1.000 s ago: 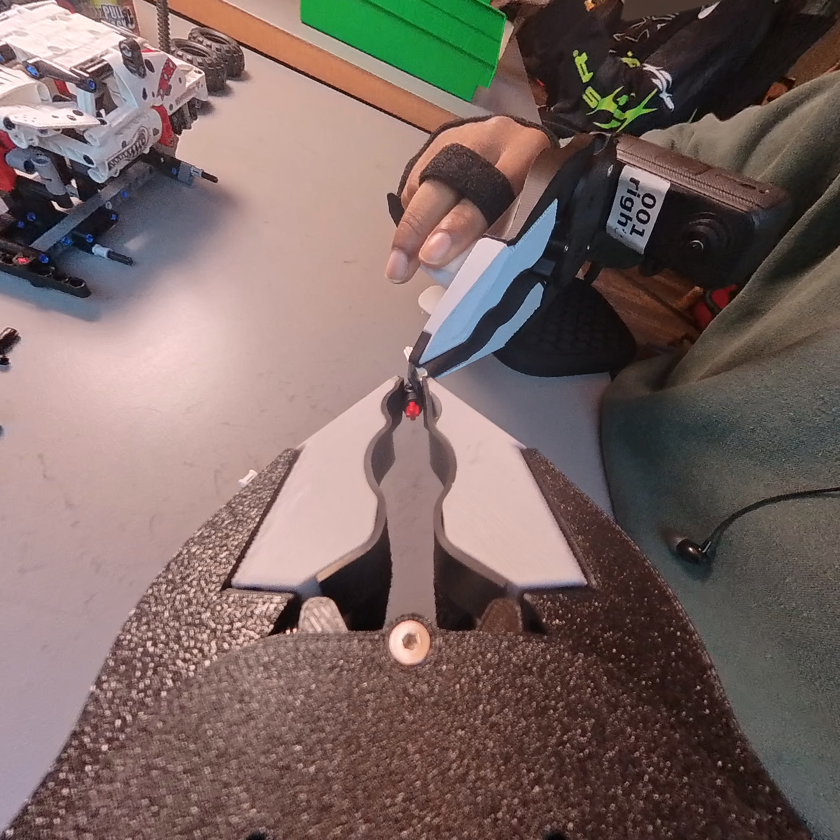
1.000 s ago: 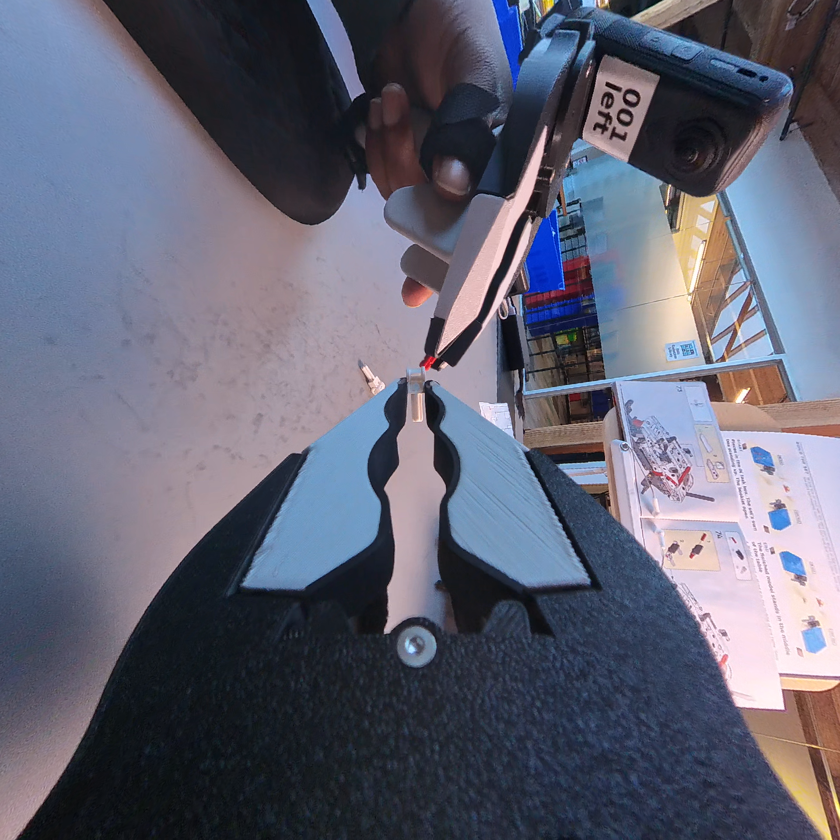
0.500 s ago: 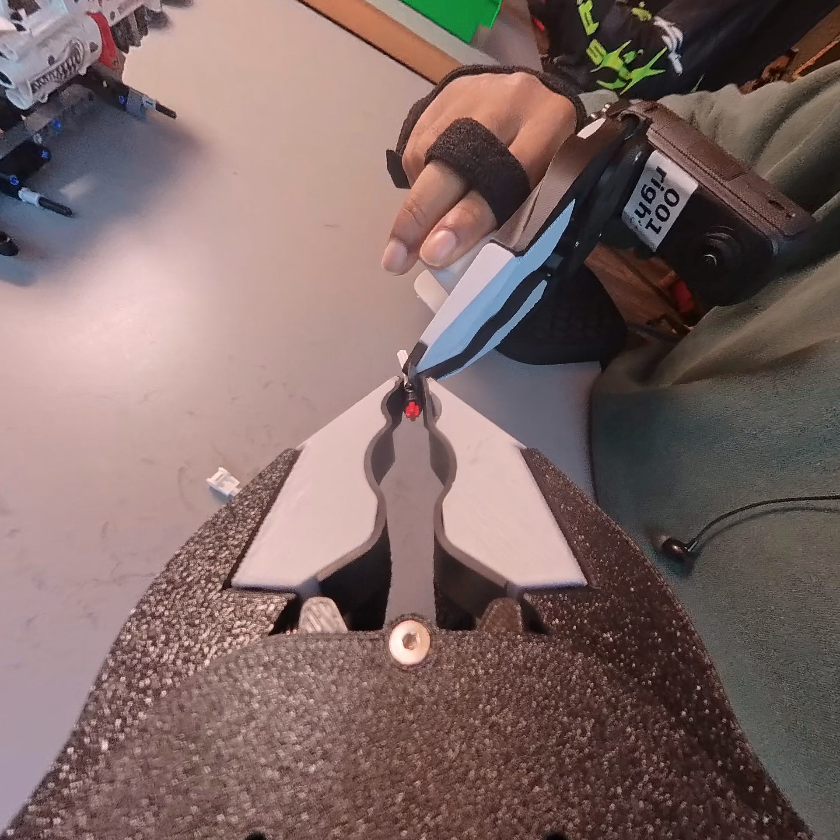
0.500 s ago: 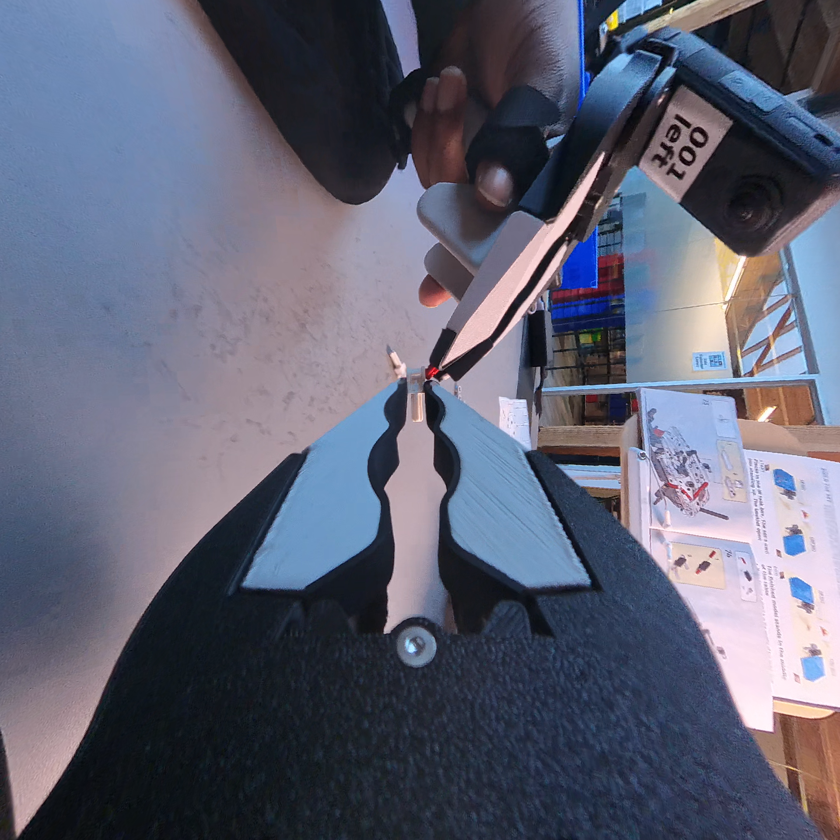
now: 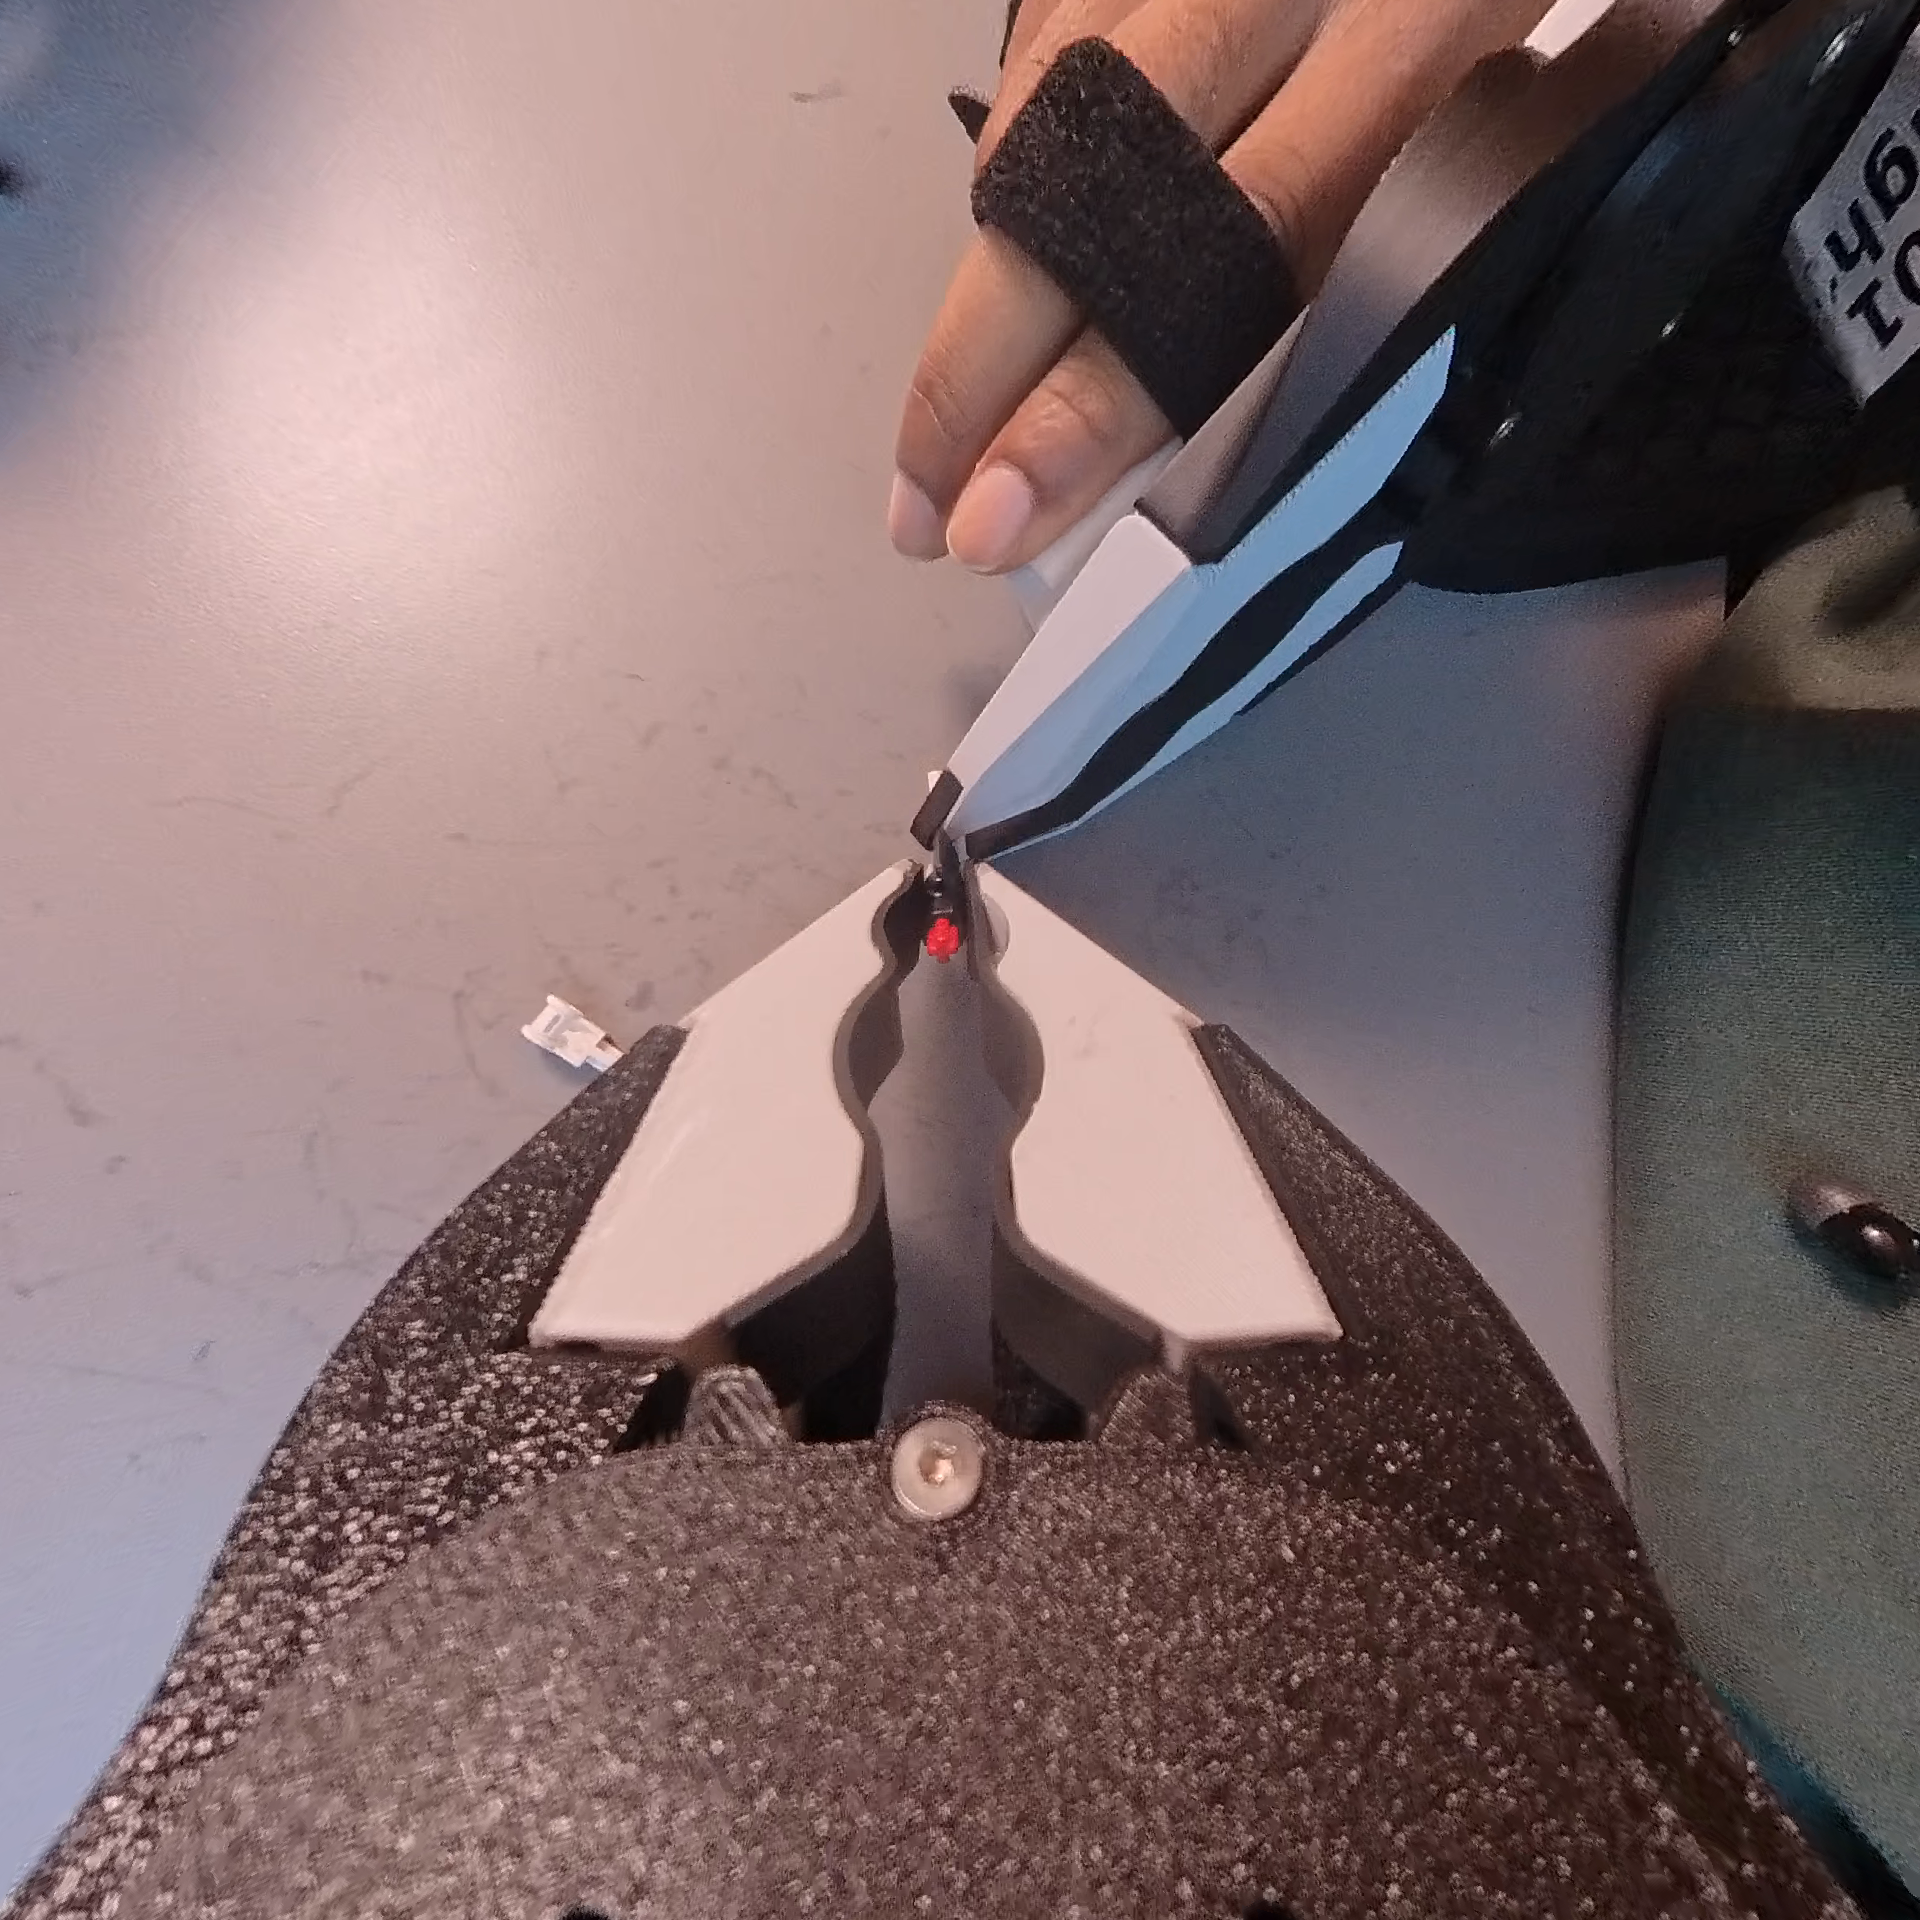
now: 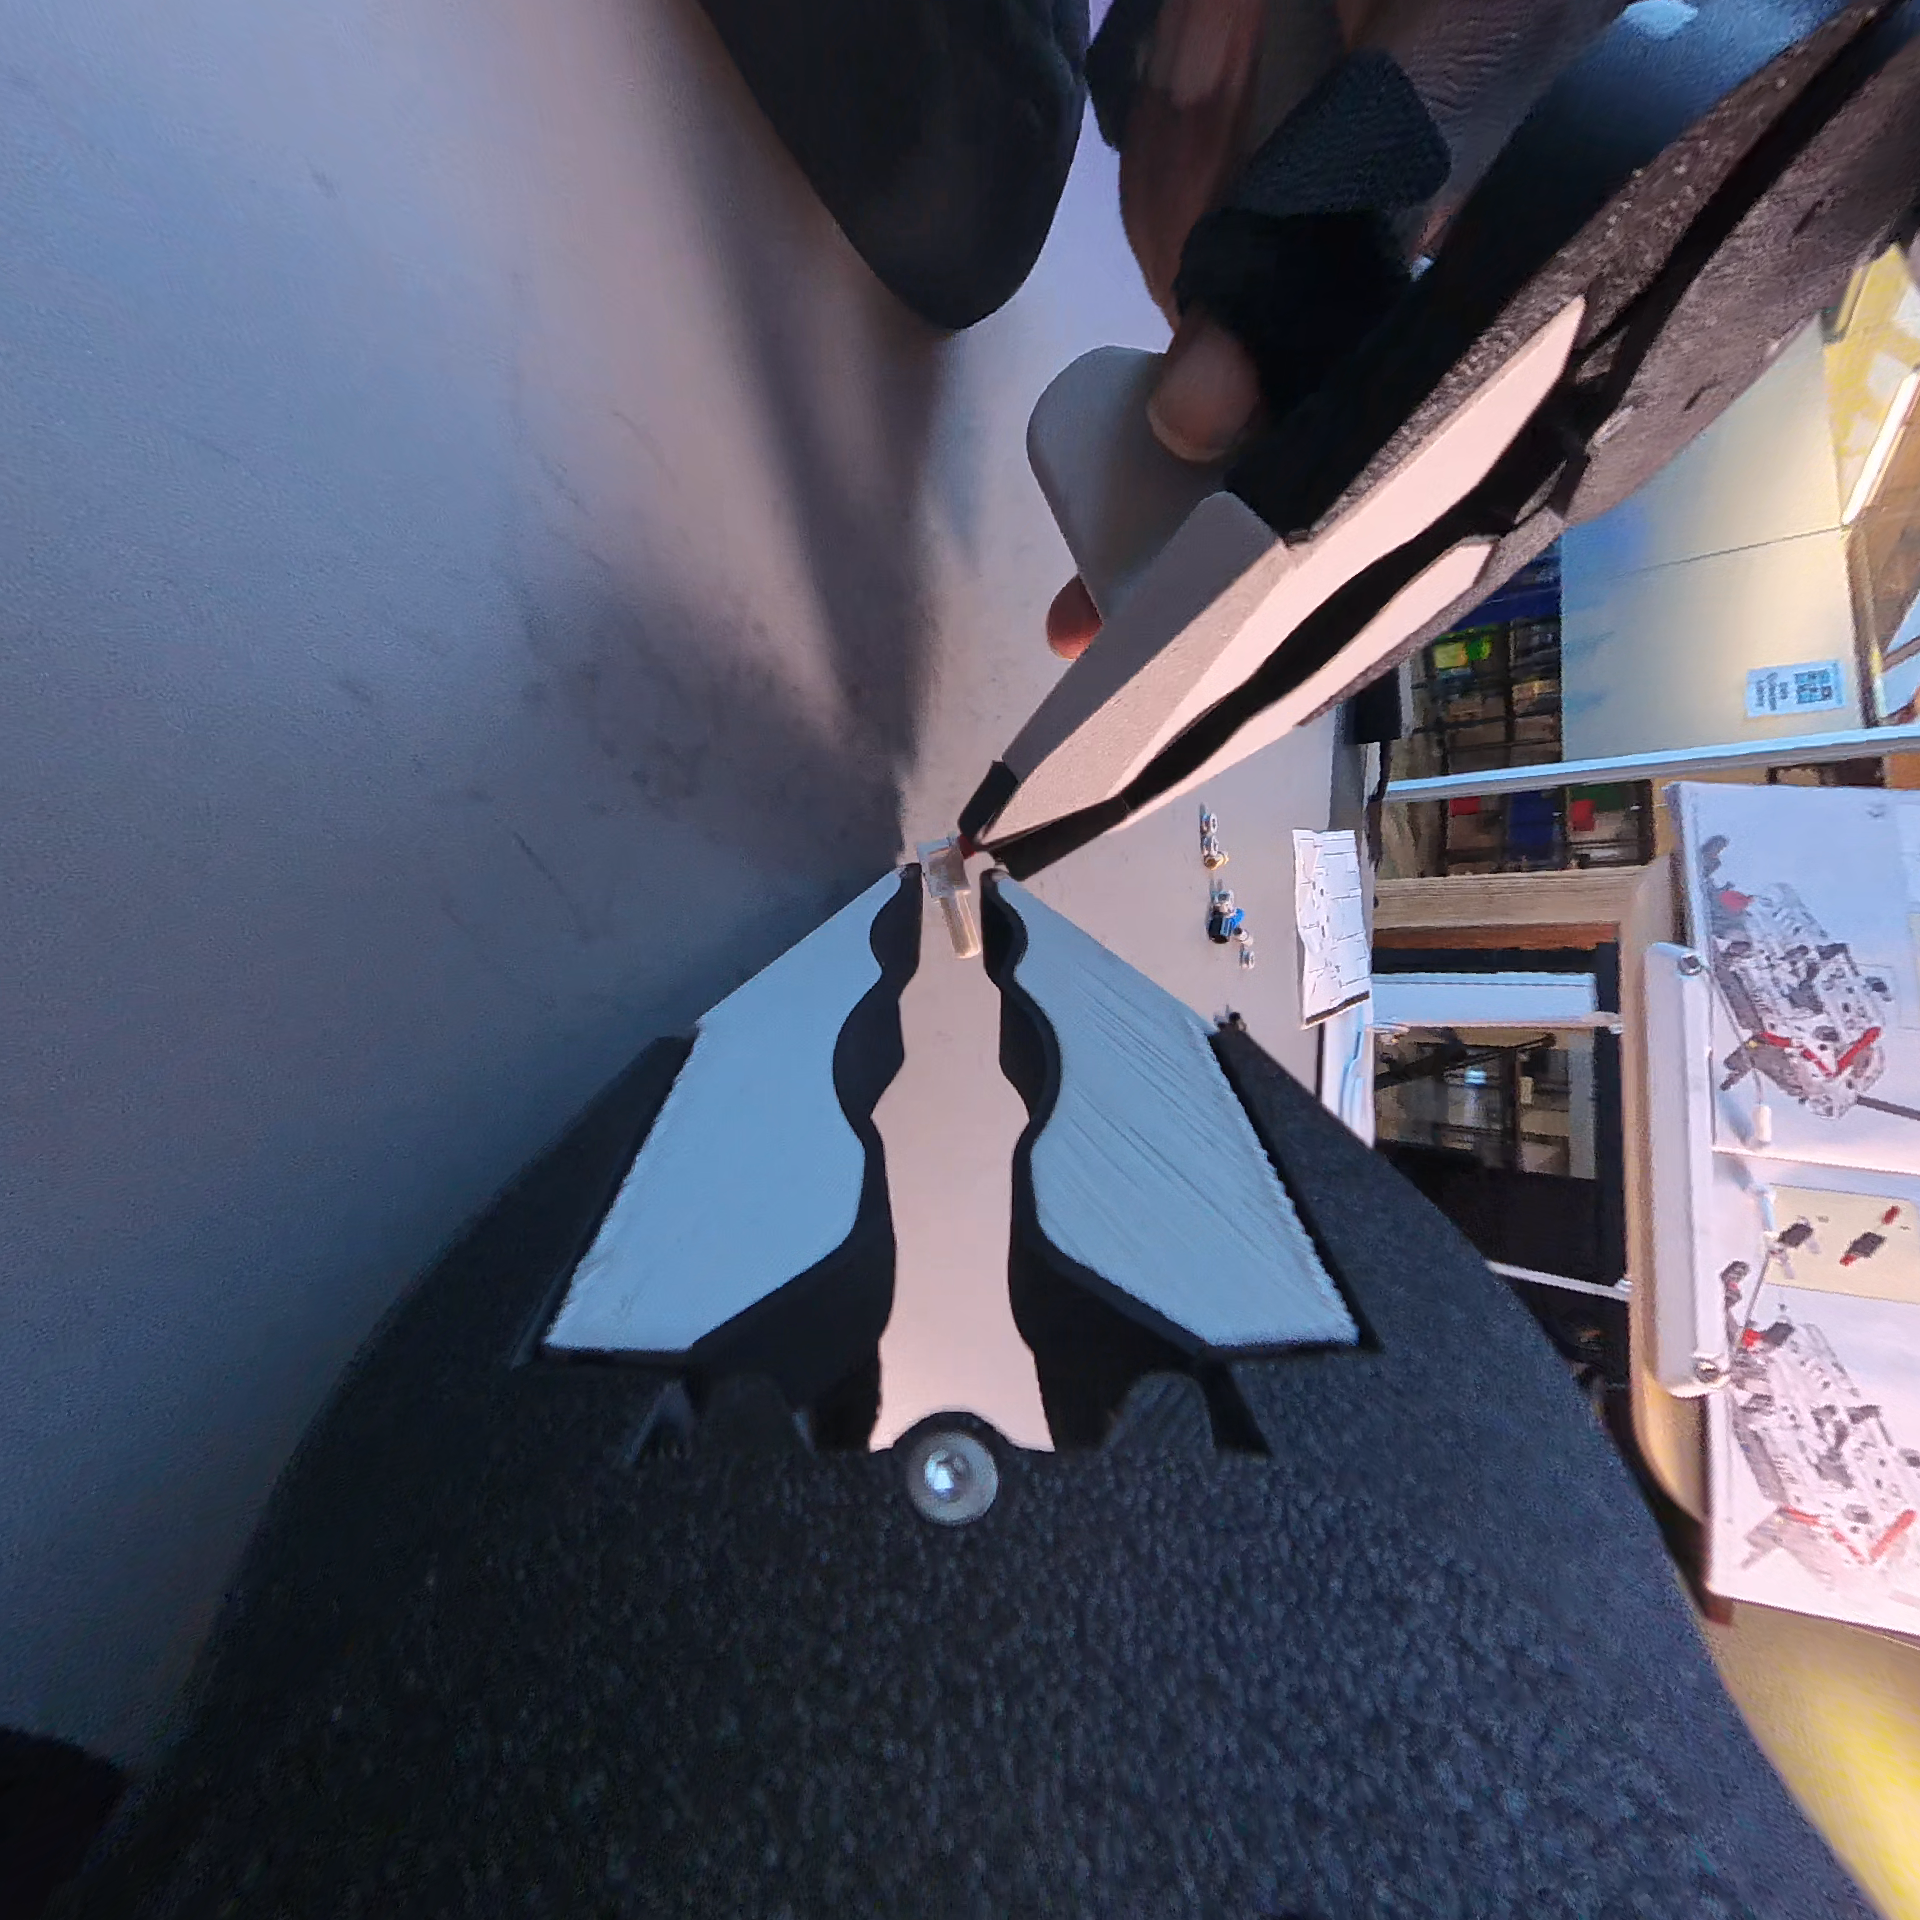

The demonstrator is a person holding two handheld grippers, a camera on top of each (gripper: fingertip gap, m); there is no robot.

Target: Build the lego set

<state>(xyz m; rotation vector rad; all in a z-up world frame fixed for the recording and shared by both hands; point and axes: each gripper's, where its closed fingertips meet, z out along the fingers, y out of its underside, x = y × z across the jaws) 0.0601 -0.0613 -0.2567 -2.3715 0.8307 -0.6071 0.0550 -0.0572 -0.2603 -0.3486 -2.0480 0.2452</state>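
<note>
Here, close up in the left wrist view, the left gripper (image 5: 943, 904) pinches a tiny red pin (image 5: 941, 938) right at its tips. Close up in the right wrist view, the right gripper (image 6: 951, 883) squeezes a small clear piece (image 6: 954, 909). The clear piece lies long-ways along the fingers, pointing out toward the other tips. Both tips meet nose to nose above the grey table (image 5: 416, 520), and the two parts seem to touch. I think the pin must push straight into the clear piece. Farther off, a little white part (image 5: 566, 1032) lies on the table. Farthest away stands the building booklet (image 6: 1808, 1143).
</note>
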